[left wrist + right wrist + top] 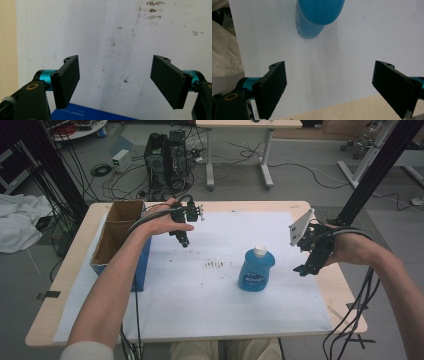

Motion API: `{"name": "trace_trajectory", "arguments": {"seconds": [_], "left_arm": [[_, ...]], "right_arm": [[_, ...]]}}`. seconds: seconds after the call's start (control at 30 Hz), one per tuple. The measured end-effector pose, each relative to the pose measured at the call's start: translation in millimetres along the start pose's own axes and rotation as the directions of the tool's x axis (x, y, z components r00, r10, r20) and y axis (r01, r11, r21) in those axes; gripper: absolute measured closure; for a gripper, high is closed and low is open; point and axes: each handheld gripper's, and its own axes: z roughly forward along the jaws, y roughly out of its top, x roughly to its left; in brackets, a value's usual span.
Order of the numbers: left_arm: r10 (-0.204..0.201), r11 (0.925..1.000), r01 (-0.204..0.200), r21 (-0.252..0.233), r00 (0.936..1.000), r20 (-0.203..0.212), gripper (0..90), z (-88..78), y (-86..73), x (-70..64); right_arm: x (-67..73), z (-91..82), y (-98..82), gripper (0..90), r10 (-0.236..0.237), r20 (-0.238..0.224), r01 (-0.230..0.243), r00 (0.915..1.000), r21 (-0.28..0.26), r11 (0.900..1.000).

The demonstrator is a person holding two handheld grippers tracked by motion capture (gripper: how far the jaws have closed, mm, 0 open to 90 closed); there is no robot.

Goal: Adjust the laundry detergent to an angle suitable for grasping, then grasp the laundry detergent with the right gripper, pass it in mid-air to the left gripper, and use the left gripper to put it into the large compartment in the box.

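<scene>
1 blue bottle (256, 270), 1 cardboard box (116, 231), 2 grippers.

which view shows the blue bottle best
The high view: the blue bottle stands upright on the white sheet, whole, with white cap and label. The right gripper view catches part of its body at the top edge; the left gripper view faces stained sheet.

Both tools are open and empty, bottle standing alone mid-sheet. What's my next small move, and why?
Probably ease the right tool left toward the blue plastic bottle with the white cap. Its jaws are spread wide and empty, the bottle stands upright and untouched nearby, and the left tool hangs farther off beside the open cardboard box.
</scene>
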Motion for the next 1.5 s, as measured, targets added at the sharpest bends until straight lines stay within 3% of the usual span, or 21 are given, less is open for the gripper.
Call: {"name": "trace_trajectory", "arguments": {"seconds": [0.17, 0.27, 0.3, 0.43, 0.73, 0.77, 0.8, 0.87, 0.93, 0.97, 1.0, 1.03, 1.13, 1.17, 1.23, 1.27, 1.3, 1.33, 1.37, 1.4, 1.5], "left_arm": [[-0.001, 1.0000, 0.001, -0.008, 0.9999, -0.010, 23.7, -8.7, -0.7, -3.1], [0.010, 0.9999, -0.010, 0.007, 0.9999, 0.005, 23.7, 3.7, 0.4, 1.8], [0.004, 0.9999, -0.004, -0.009, 0.9999, -0.011, 23.7, -9.5, -0.6, -3.0], [0.000, 0.9998, -0.001, -0.020, 1.0000, -0.008, 23.7, -13.5, 2.3, -3.8], [0.008, 0.9998, -0.008, -0.021, 1.0000, -0.006, 23.7, -13.9, 5.4, -5.4], [0.002, 1.0000, -0.002, 0.002, 1.0000, -0.004, 23.7, -5.7, -0.8, -2.5], [0.007, 0.9998, -0.007, -0.018, 0.9999, -0.008, 23.7, -13.9, 4.8, -5.6], [0.010, 0.9998, -0.010, -0.019, 0.9999, -0.003, 23.7, -13.2, 6.6, -5.5], [0.007, 0.9997, -0.007, -0.022, 1.0000, -0.004, 23.7, -13.0, 6.6, -5.5], [0.003, 1.0000, -0.003, 0.002, 1.0000, 0.003, 23.7, 1.9, 0.0, 0.9], [0.006, 0.9997, -0.007, -0.021, 1.0000, -0.004, 23.7, -13.0, 6.6, -5.4], [0.011, 0.9998, -0.011, -0.018, 0.9999, -0.002, 23.7, -13.3, 6.6, -5.3], [0.009, 0.9997, -0.009, -0.021, 1.0000, -0.004, 23.7, -13.9, 6.9, -5.8], [0.009, 0.9997, -0.009, -0.022, 1.0000, -0.003, 23.7, -13.2, 6.3, -5.7], [0.008, 0.9996, -0.008, -0.029, 1.0000, -0.004, 23.7, -15.0, 5.9, -6.2], [0.006, 0.9996, -0.006, -0.027, 1.0000, -0.006, 23.7, -14.6, 6.3, -6.3], [0.009, 0.9997, -0.009, -0.022, 1.0000, -0.004, 23.7, -13.4, 6.2, -5.6], [0.007, 0.9996, -0.007, -0.026, 1.0000, -0.004, 23.7, -15.4, 5.9, -6.1], [0.008, 0.9996, -0.008, -0.027, 1.0000, -0.003, 23.7, -15.3, 5.9, -6.0], [0.009, 0.9994, -0.010, -0.032, 0.9999, -0.008, 23.7, -16.1, 6.1, -6.5], [0.009, 0.9994, -0.009, -0.034, 0.9999, -0.008, 23.7, -16.1, 6.2, -6.6]], "right_arm": [[0.0, -0.3, -0.2, 11.7, -0.002, 0.001, 0.002, 1.0000, -0.003, 1.000], [0.0, -0.4, -0.2, 11.6, -0.001, 0.001, 0.001, 1.0000, -0.004, 1.000], [-1.5, 2.0, 1.1, 11.6, 0.002, 0.001, -0.002, 1.0000, 0.000, 1.000], [5.0, -5.7, 1.3, 11.6, 0.004, 0.004, -0.004, 1.0000, -0.019, 1.000], [5.7, -6.1, 1.1, 11.6, 0.008, 0.001, -0.008, 1.0000, -0.020, 1.000], [8.7, -5.8, 2.9, 11.6, 0.002, -0.003, -0.002, 1.0000, -0.041, 0.999], [2.1, -2.4, 0.8, 11.7, 0.005, -0.006, -0.006, 1.0000, -0.010, 1.000], [10.0, -0.9, 3.6, 11.6, 0.011, -0.022, -0.013, 0.9997, -0.075, 0.997], [9.9, -0.4, 3.7, 11.6, 0.009, -0.024, -0.011, 0.9997, -0.078, 0.997], [10.3, 0.2, 3.8, 11.6, 0.013, -0.024, -0.015, 0.9996, -0.079, 0.997], [-0.4, 1.0, 0.5, 11.6, -0.001, 0.002, 0.001, 1.0000, -0.001, 1.000], [10.5, 0.5, 3.8, 11.6, 0.014, -0.025, -0.016, 0.9996, -0.081, 0.997], [9.4, -1.9, 3.4, 11.6, 0.009, -0.019, -0.010, 0.9998, -0.071, 0.997], [12.4, 2.5, 4.1, 11.7, 0.012, -0.032, -0.015, 0.9994, -0.100, 0.995], [9.0, -4.6, 3.1, 11.6, 0.006, -0.008, -0.006, 1.0000, -0.052, 0.999], [16.8, 5.0, 4.8, 11.6, 0.026, -0.038, -0.032, 0.9989, -0.166, 0.986], [15.2, 3.1, 4.8, 11.6, 0.018, -0.034, -0.022, 0.9993, -0.136, 0.990], [9.3, -3.7, 3.3, 11.6, 0.006, -0.011, -0.007, 0.9999, -0.060, 0.998], [16.6, 5.7, 4.7, 11.6, 0.026, -0.040, -0.032, 0.9989, -0.177, 0.984], [16.9, 5.4, 4.7, 11.6, 0.029, -0.040, -0.036, 0.9988, -0.172, 0.985], [16.5, 15.4, 3.9, 11.6, 0.050, -0.056, -0.061, 0.9972, -0.227, 0.972]]}}
